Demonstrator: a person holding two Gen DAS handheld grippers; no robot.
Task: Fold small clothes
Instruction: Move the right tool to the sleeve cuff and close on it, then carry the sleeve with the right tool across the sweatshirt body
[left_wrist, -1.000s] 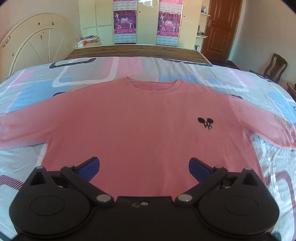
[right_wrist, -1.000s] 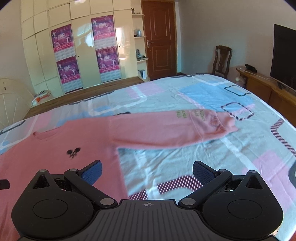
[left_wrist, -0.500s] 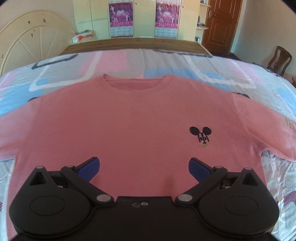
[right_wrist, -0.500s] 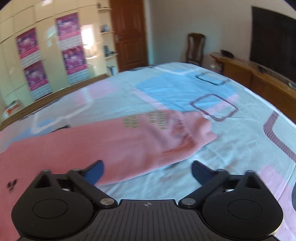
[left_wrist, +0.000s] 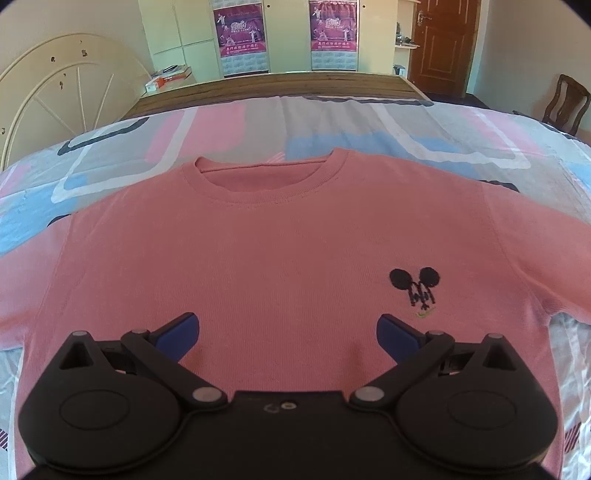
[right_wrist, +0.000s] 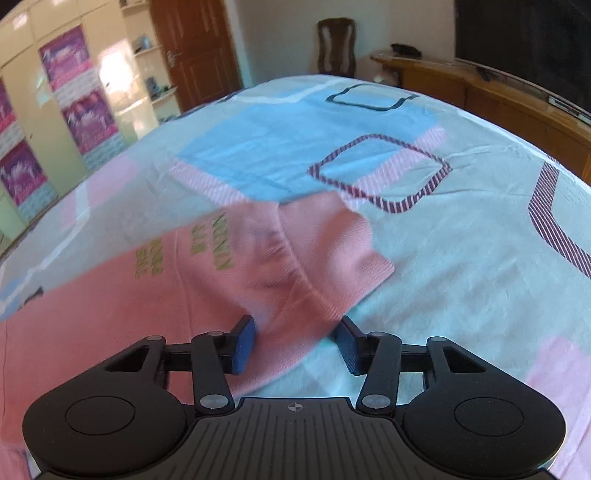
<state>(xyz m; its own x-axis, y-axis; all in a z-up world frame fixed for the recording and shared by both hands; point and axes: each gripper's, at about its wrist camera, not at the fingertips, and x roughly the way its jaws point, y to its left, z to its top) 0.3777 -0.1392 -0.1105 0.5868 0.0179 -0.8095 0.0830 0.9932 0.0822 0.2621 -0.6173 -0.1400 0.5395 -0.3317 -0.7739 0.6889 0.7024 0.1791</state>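
1. Pink sweater (left_wrist: 280, 258) lies flat, face up, on the patterned bed (left_wrist: 424, 136). It's a soft, light knit and probably floppy.
2. Left tongs (left_wrist: 288, 328) hover released over the chest, gripping nothing.
3. Right tongs (right_wrist: 297, 341) are partly closed around the sleeve (right_wrist: 295, 254) near its ribbed cuff, not yet clenched. I'd say that's a good grab spot.

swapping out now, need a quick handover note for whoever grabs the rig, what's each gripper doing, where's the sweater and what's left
Left gripper: open, empty, over the sweater chest.
Right gripper: half closed around the sleeve near its cuff, not yet clamped.
Sweater: flat, face up on the bed, sleeve stretched out sideways.
Done: laid out; no fold made.
Left: grip the sleeve, fold it across the chest, then the other sleeve and the body.
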